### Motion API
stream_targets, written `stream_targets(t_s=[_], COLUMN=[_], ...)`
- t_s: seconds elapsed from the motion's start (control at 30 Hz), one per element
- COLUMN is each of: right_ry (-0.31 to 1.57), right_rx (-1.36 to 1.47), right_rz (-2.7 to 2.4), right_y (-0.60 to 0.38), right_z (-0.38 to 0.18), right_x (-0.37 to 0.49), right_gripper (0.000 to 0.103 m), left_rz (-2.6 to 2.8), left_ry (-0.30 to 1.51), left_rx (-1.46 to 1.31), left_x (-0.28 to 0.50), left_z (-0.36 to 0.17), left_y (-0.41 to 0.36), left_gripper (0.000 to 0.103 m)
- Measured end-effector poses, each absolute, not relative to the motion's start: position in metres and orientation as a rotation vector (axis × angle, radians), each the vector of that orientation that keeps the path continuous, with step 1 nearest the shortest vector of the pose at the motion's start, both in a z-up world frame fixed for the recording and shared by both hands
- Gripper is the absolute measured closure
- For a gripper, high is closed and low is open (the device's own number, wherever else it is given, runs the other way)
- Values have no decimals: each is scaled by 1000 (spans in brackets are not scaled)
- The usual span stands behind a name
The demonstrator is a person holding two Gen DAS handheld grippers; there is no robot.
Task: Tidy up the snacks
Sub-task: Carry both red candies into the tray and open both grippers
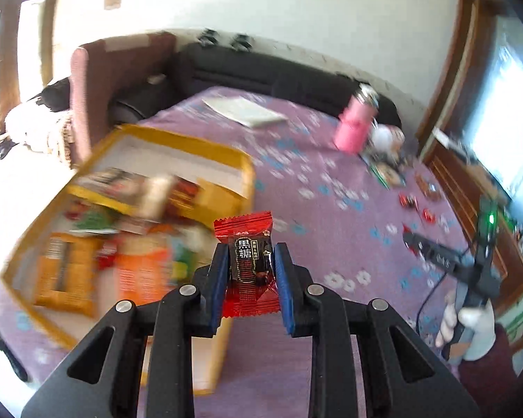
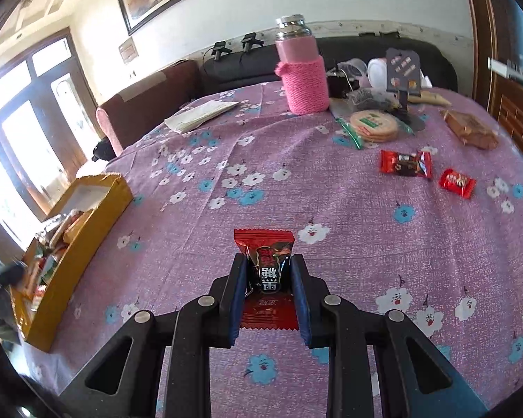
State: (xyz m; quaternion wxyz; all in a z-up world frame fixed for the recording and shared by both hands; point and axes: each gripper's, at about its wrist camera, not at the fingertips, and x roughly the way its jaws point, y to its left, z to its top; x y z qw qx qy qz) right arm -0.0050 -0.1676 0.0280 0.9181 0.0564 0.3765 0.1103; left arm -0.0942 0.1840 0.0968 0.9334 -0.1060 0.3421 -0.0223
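Observation:
In the left wrist view my left gripper is shut on a red and black candy packet, held upright above the near right corner of a yellow box full of snack packs. My right gripper is likewise shut on a second red and black candy packet, a little above the purple flowered tablecloth. That same gripper shows at the right of the left wrist view, held by a gloved hand. Two more red candies lie loose on the cloth at the right.
A pink knitted bottle stands at the back of the table. Beside it lie a pack of round crackers, a brown snack pack and other clutter. A white paper lies far left. A dark sofa runs behind.

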Motion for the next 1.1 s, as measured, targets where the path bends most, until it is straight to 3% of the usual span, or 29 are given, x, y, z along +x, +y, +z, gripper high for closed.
stream_targets(t_s=[0.4,0.63,0.83,0.93,1.0,1.1], right_ry=[804,894,920,920,926,901], right_rx=[153,78,16,23,48,63], right_rz=[588,728,721,712,713,710], right_y=[-16,97,137,145,142,133], right_z=[81,60,41,37,38,45], right_x=[-26,-34,-33,-29,-27,-31], right_gripper=[78,78,78,74,72,66], left_rz=[93,94,101,92,91,117], left_ry=[713,747,740,743,738,720], left_rx=[-363,-398,-426,-439,-437,-419], left_x=[-106,-95,-91,-92,-95,-105], left_z=[61,37,32,32,35,45], left_y=[298,319,331,333,331,325], left_gripper=[79,79,78,73,59,53])
